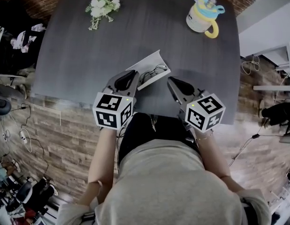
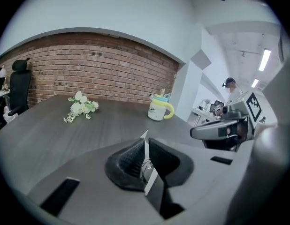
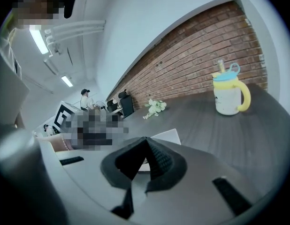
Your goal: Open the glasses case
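Table (image 1: 65, 55), dark grey, qty 1. L to R: flower sprig (image 1: 103, 7), qty 1, far-left, well apart from the work. Left gripper (image 2: 146, 145), qty 1: jaws pinched tight on a thin white wall or flap of the case. Glasses case (image 1: 146, 61), qty 1, white, lies centre of table near the front edge, w/ lid apparently already raised. Glasses (image 1: 154, 71), dark wire frame, 1 pr, show inside. Handling est.: light, rigid thin shell, smooth so prob. slippery; hinge and contents fragile. Best grip is the lid's free edge w/ base steadied at a short end; don't squeeze over the lenses. Right gripper (image 3: 146, 140), qty 1: tips closed together, nothing between them, just beside the case's right end. Mug (image 1: 201, 17), cream w/ yellow handle, qty 1, far-right.
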A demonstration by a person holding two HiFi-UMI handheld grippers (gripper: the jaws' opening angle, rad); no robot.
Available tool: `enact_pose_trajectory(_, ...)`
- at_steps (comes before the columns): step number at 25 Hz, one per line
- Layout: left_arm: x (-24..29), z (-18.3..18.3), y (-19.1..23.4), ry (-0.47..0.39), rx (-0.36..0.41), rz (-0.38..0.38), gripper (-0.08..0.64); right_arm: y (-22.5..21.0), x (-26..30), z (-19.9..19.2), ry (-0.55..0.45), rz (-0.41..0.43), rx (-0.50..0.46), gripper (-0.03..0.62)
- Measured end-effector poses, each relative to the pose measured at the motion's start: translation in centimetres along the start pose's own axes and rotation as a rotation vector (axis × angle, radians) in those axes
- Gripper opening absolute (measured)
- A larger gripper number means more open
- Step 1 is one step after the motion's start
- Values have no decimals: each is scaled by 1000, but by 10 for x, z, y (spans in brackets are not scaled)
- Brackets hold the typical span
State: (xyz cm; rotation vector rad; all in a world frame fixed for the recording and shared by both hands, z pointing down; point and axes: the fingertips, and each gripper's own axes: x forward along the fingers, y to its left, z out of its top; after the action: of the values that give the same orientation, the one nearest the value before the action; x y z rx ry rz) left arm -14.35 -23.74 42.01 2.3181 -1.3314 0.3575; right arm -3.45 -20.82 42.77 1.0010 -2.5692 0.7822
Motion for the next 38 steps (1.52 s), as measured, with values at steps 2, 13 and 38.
enact_pose_trajectory(2,-8,6,-5,-29,-13,-10,42,7,-1,7,-14,15,-10,5)
enact_pose_trajectory(13,-38,26,-27,-120,84,39,28,34,-2,26,-49,86,-92,5)
enact_pose_trajectory(38,-44,-37,-33,35,-116,16,17,53,7,-16,72,93,-93,4)
